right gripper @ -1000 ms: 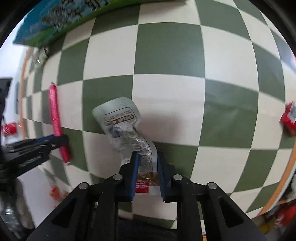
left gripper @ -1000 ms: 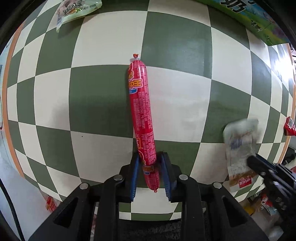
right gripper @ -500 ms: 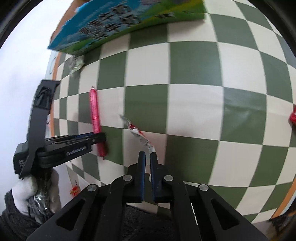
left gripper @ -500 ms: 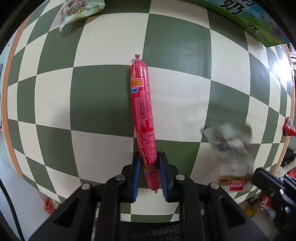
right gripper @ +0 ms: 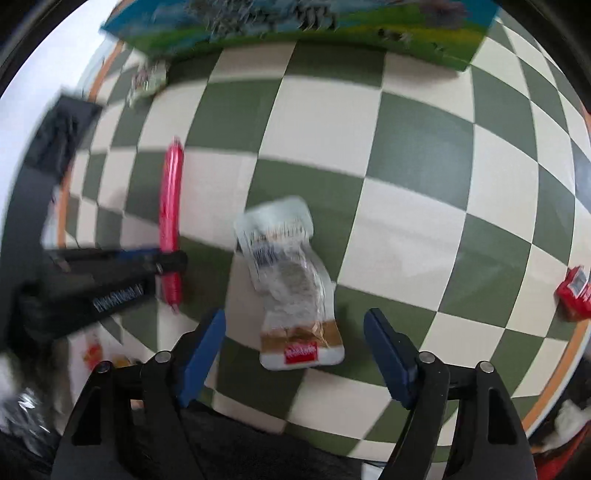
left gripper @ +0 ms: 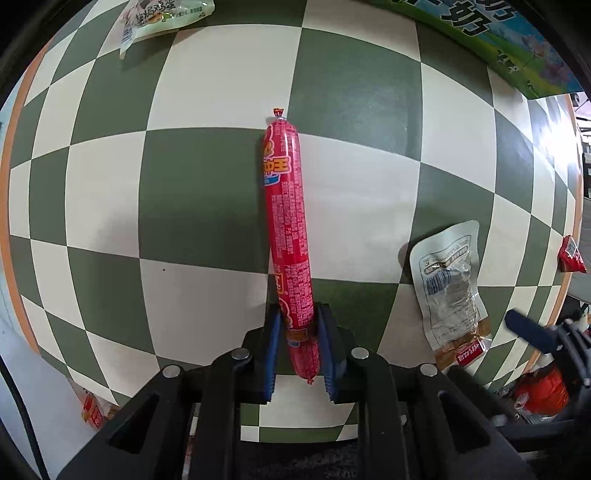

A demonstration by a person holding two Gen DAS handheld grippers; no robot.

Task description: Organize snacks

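Pinching the near end of a red sausage stick (left gripper: 286,236), the left gripper (left gripper: 298,354) has its blue pads (left gripper: 272,354) pressed against both sides of the wrapper. The sausage runs straight away from the gripper along the green-and-cream checkered tabletop (left gripper: 207,199), its clipped far tip over a cream square. The short tail end pokes out behind the pads.

Right gripper (right gripper: 293,354): jaws have just been opening and now stand spread wide. A clear snack pouch (right gripper: 288,280) lies flat on the checkered top between and just ahead of the blue fingertips (right gripper: 207,347), touched by neither. Its red label end is nearest the gripper, its barcode end farther off. Right wrist view is motion-blurred; fine print is not legible.

From the left wrist view the same pouch sits to the right of the sausage, apart from it. The right gripper's blue fingertip shows just beyond the pouch's lower corner.

Farther out: a small red packet (right gripper: 574,295) near the orange-rimmed right edge of the table. A pale-green printed snack bag (left gripper: 162,18) lies at the far left. A green-and-blue carton (left gripper: 491,40) sits along the far edge. A red-and-white wrapper (left gripper: 92,408) lies off the near left edge of the table.
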